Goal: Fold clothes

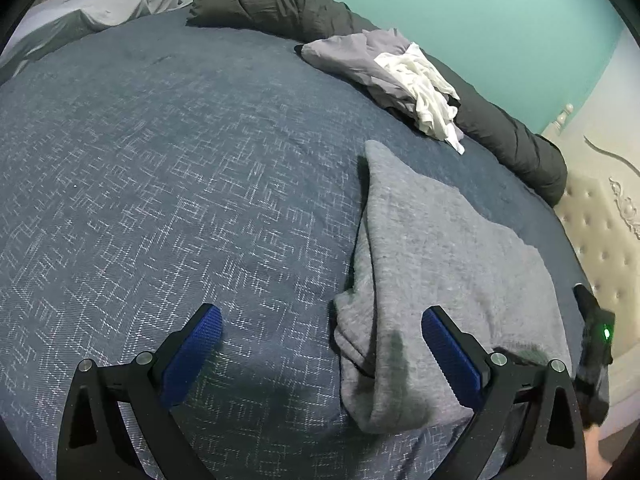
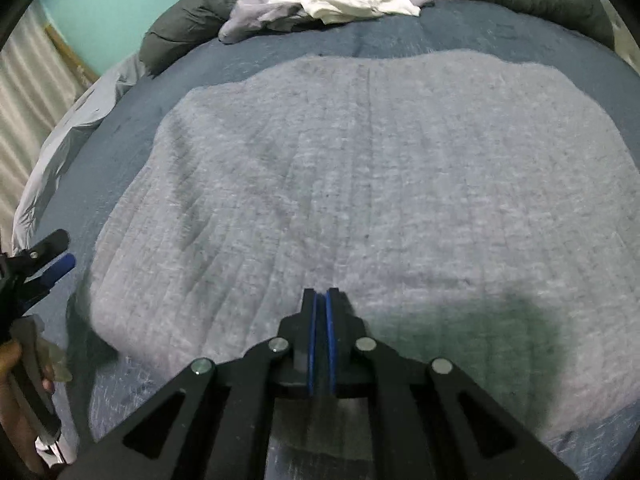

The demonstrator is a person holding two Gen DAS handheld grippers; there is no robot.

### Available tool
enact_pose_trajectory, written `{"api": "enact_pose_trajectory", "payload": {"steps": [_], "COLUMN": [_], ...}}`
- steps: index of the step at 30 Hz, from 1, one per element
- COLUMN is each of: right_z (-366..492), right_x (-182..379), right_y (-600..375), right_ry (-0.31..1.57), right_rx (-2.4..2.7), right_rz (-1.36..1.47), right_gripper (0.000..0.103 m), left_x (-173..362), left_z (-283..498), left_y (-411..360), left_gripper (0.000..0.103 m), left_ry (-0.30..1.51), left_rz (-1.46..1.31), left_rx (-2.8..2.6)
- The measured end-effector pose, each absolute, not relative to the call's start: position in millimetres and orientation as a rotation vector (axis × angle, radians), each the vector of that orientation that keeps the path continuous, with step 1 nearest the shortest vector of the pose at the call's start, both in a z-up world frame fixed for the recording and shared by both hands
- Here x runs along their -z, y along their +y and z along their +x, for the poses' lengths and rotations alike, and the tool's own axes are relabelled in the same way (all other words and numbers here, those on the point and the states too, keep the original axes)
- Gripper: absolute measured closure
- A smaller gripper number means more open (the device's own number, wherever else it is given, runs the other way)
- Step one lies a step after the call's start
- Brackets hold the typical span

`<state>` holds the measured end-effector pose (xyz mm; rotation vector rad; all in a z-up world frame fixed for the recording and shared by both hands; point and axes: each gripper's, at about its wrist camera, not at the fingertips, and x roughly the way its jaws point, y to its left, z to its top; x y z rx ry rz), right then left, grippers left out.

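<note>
**Grey garment flat, ready for a fold**

My right tongs (image 2: 320, 300) are clenched just over the grey garment (image 2: 360, 180), seemingly empty; my left tongs (image 1: 320, 320) gape above its near-left edge on the bed (image 1: 160, 160), poised to pinch. Beyond, unfolded clothes (image 1: 400, 76) wait.

I see a bed under a dark blue woven cross-hatch bedspread (image 1: 160, 184), a cream button-tufted upholstered panel (image 1: 596, 240) beside it, against a flat turquoise painted wall (image 1: 480, 4), under dim lighting.
</note>
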<state>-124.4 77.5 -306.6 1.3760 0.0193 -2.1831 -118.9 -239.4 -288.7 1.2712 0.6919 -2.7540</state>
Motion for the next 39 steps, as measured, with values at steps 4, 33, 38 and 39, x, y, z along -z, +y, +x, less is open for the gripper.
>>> {"api": "enact_pose_trajectory", "payload": {"steps": [4, 33, 38, 39], "right_z": [-138, -190, -198, -195], "right_x": [291, 303, 305, 308], "right_y": [69, 33, 56, 56], "right_ry": [0.0, -0.055, -0.111, -0.085], "right_rx": [2.186, 2.111, 2.122, 2.108], "right_rz": [1.329, 1.422, 1.492, 1.507], "right_gripper": [0.099, 0.102, 0.101, 0.101], "left_x": [289, 294, 294, 294], "left_z": [-119, -124, -125, -125], "left_y": [-237, -234, -235, -235], "left_gripper": [0.001, 0.001, 0.001, 0.001], "left_ry": [0.686, 0.661, 0.666, 0.666], "left_rz": [1.277, 1.307, 1.307, 1.306], "left_rx": [2.76, 2.767, 2.766, 2.766]}}
